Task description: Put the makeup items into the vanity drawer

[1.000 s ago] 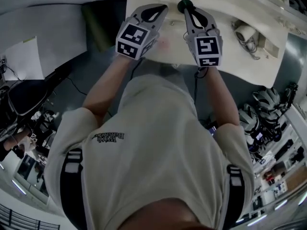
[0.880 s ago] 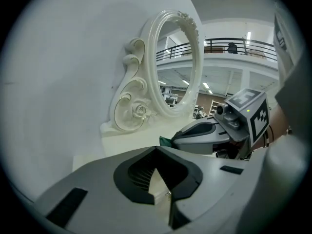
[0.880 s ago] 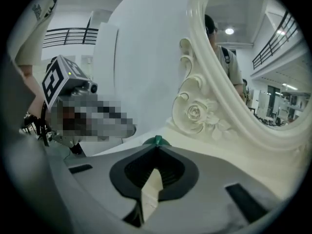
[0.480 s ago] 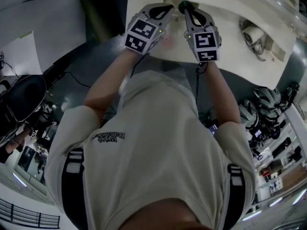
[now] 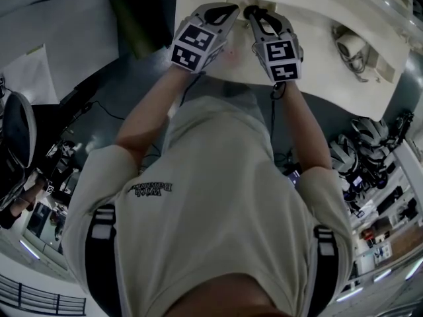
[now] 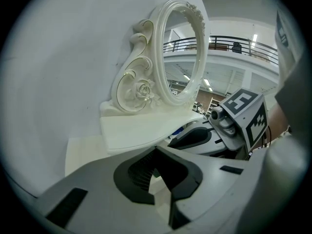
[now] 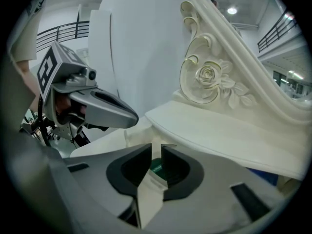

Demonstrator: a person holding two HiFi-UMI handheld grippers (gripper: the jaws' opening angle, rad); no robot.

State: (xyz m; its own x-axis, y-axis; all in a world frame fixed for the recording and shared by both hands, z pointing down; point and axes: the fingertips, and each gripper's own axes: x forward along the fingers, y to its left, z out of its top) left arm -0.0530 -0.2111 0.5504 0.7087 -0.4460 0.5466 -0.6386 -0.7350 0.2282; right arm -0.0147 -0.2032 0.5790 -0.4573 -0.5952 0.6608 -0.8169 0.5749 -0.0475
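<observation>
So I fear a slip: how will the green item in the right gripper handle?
The green item looks small in the right gripper, so it is probably light. Its face seems smooth, so it might slip under a loose grip. Its shape is mostly hidden; rolling can't be judged.

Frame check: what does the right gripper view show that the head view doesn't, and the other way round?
Only the right gripper view: the mirror frame with its carved rose, and the green item gripped between the right tool's jaws. Only the head view: the person's shirt, a corded device on the vanity top, and helmets off to the right. Both: the left tool beside the right one over the white vanity top.
</observation>
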